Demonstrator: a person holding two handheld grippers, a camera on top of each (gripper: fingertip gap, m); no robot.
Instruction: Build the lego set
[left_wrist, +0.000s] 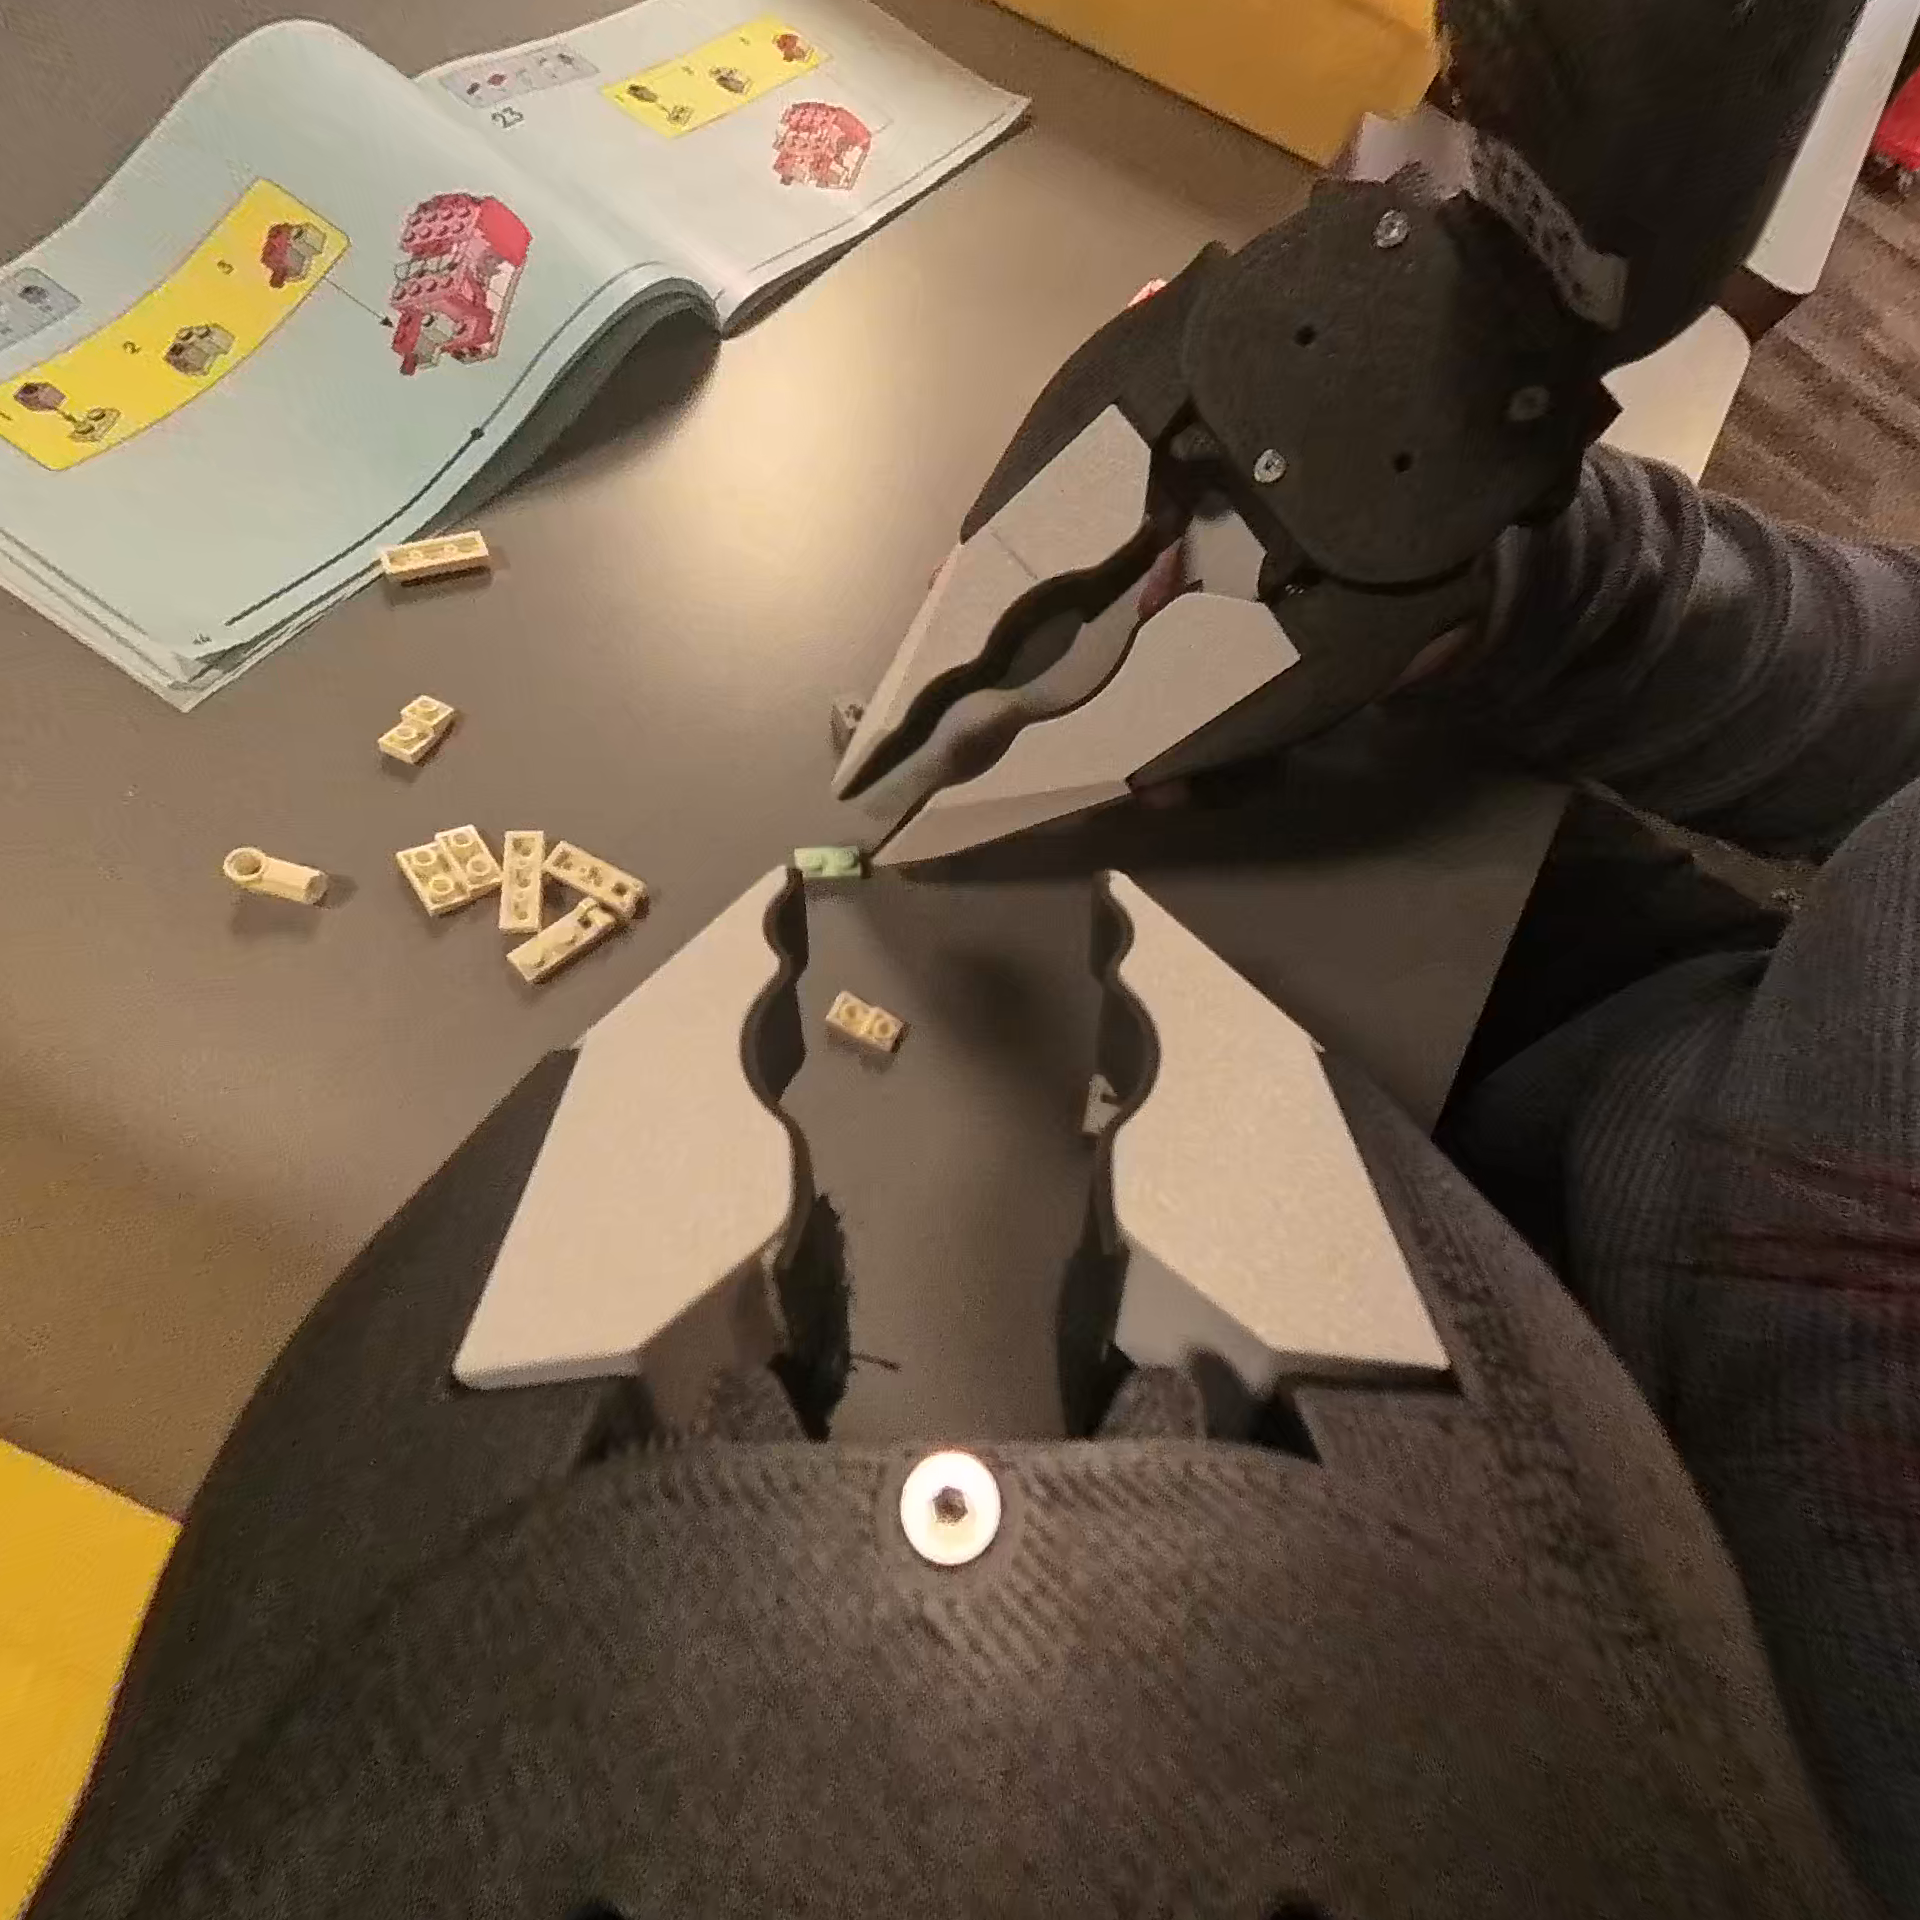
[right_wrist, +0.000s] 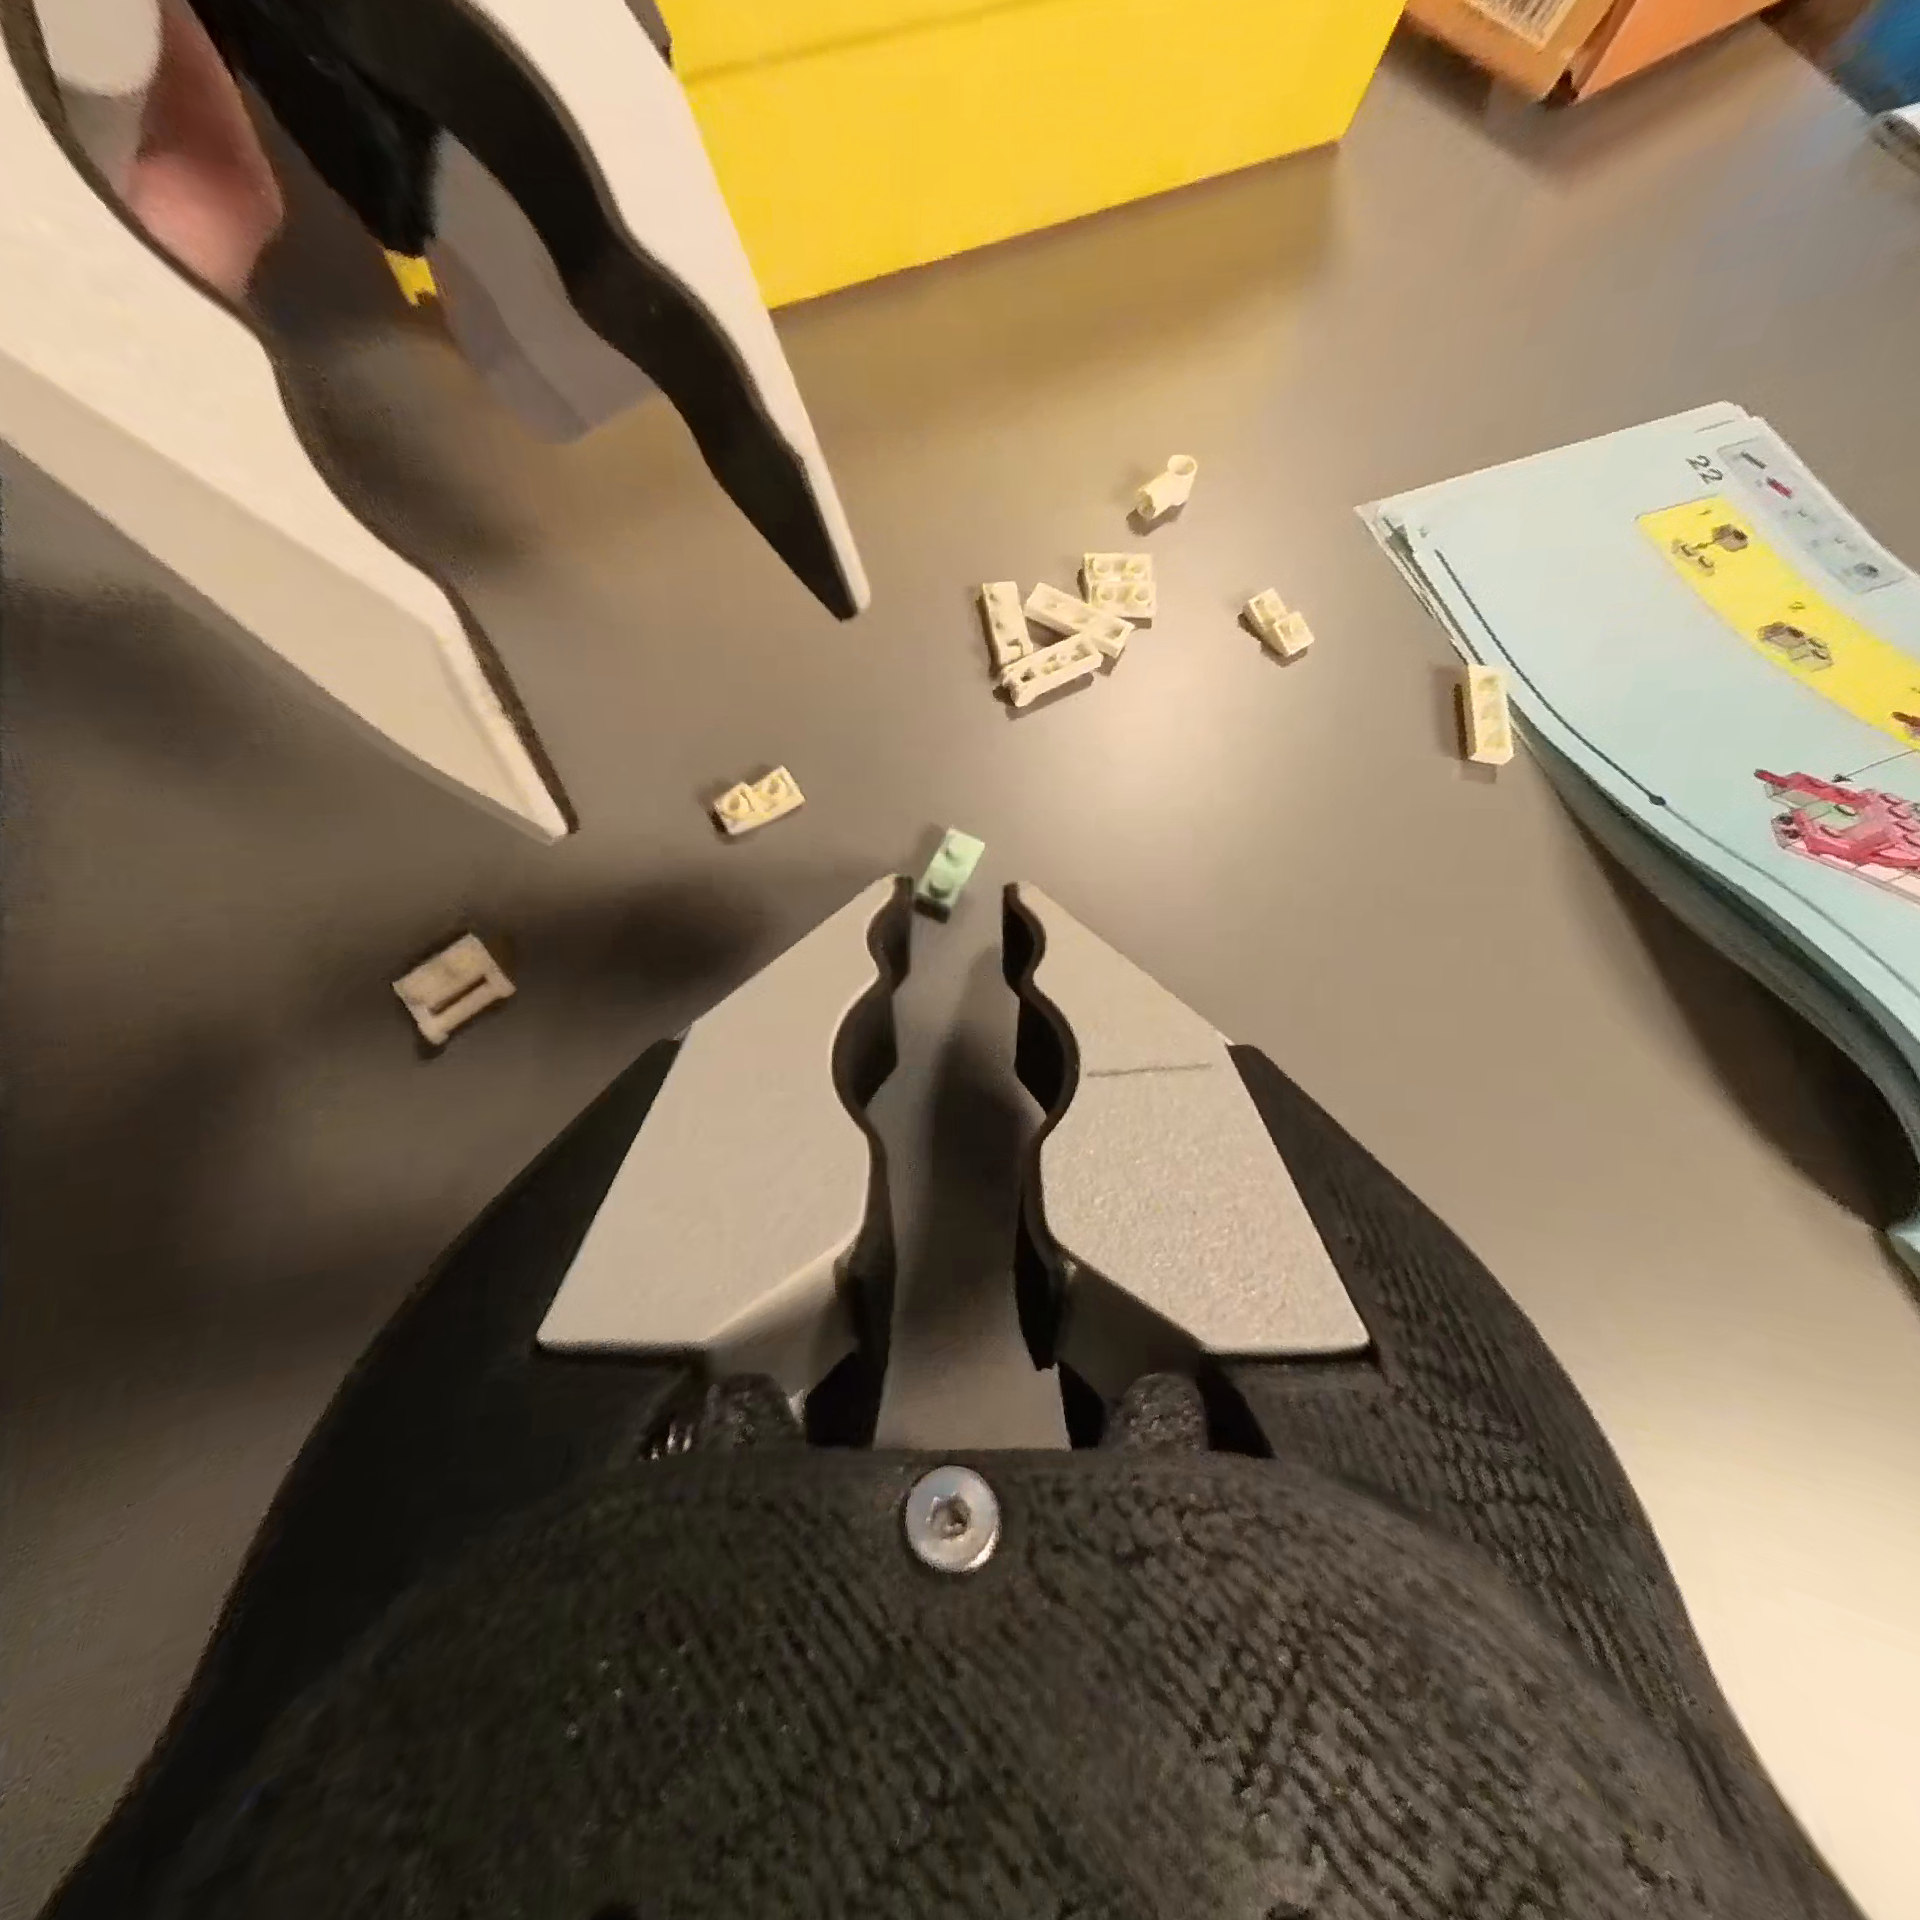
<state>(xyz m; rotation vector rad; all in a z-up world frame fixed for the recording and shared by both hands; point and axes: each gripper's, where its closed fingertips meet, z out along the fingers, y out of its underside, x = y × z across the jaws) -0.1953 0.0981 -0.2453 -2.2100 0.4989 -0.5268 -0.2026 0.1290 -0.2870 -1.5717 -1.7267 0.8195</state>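
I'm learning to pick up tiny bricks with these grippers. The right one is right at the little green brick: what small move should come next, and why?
Probably nudge the right gripper a little forward and then close. The green brick lies flat on the table just beyond its fingertips, beside the left fingertip and not between the pads, and the jaws stand slightly apart with nothing in them. The left gripper is open, above a tan brick.

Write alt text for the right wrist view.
The right gripper hovers open over a dark table, a small green brick lying by its left fingertip, not gripped. The left gripper looms open at upper left; tan bricks, an open instruction booklet and a yellow box lie beyond.
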